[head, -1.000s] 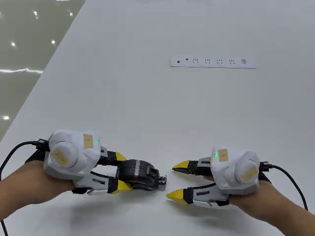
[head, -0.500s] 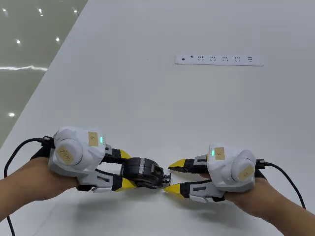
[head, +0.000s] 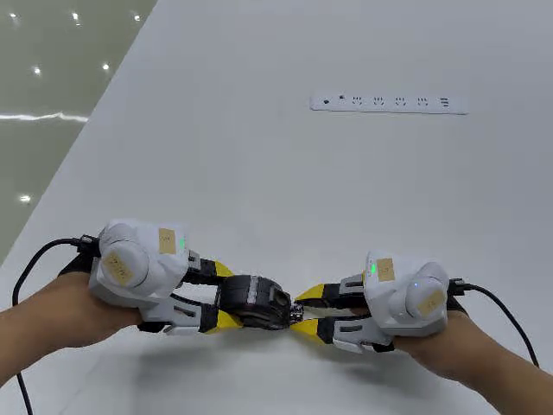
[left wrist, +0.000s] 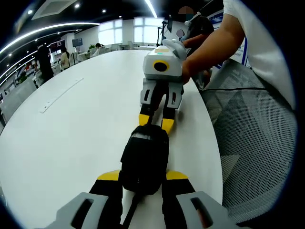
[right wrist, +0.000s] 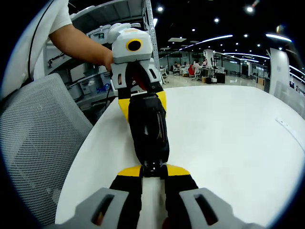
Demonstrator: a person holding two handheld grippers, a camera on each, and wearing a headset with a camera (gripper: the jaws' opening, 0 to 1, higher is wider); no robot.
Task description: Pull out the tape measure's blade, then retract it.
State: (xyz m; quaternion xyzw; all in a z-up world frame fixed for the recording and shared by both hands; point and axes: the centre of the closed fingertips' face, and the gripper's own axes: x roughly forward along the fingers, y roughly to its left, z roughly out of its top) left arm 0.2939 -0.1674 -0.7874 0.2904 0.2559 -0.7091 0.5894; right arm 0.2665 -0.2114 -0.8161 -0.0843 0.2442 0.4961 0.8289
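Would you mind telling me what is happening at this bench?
On the white table, the hand-held left claw is shut on the black tape measure. The right claw brackets its front end, where the blade comes out; whether it grips yet is unclear. No blade is drawn out.

no text or label can be read.

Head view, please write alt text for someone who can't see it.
On a white table, the left gripper holds a black tape measure by its sides while the right gripper clamps its front end, where the blade comes out. A white power strip lies farther back.
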